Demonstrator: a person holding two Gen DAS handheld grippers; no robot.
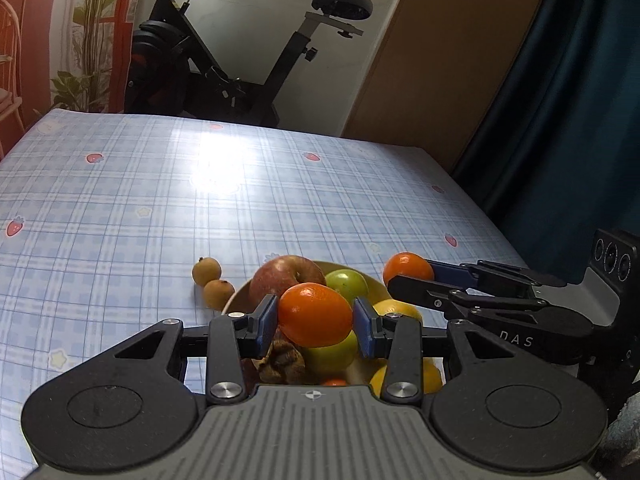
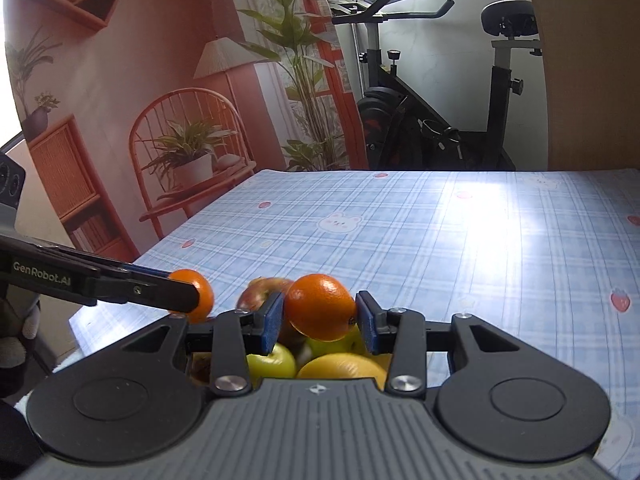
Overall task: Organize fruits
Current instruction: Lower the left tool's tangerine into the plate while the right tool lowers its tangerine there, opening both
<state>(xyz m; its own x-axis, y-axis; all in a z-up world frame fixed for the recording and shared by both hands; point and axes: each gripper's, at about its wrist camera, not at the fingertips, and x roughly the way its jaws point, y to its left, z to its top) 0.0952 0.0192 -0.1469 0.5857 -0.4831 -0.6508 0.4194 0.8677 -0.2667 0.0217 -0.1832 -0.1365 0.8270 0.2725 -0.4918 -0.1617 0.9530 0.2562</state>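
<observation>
My left gripper (image 1: 315,320) is shut on an orange tangerine (image 1: 314,313) and holds it just above a yellow bowl (image 1: 236,300) of fruit. The bowl holds a red apple (image 1: 286,276), green apples (image 1: 347,283) and yellow fruit (image 1: 396,307). My right gripper (image 2: 320,318) is shut on a second tangerine (image 2: 320,307) above the same bowl. In the left wrist view the right gripper (image 1: 404,270) reaches in from the right with its tangerine (image 1: 407,266). In the right wrist view the left gripper (image 2: 192,290) comes in from the left with its tangerine (image 2: 202,292).
Two small brown fruits (image 1: 212,282) lie on the blue checked tablecloth (image 1: 160,200) just left of the bowl. An exercise bike (image 1: 240,60) stands beyond the table's far edge. A dark blue curtain (image 1: 560,100) hangs at the right.
</observation>
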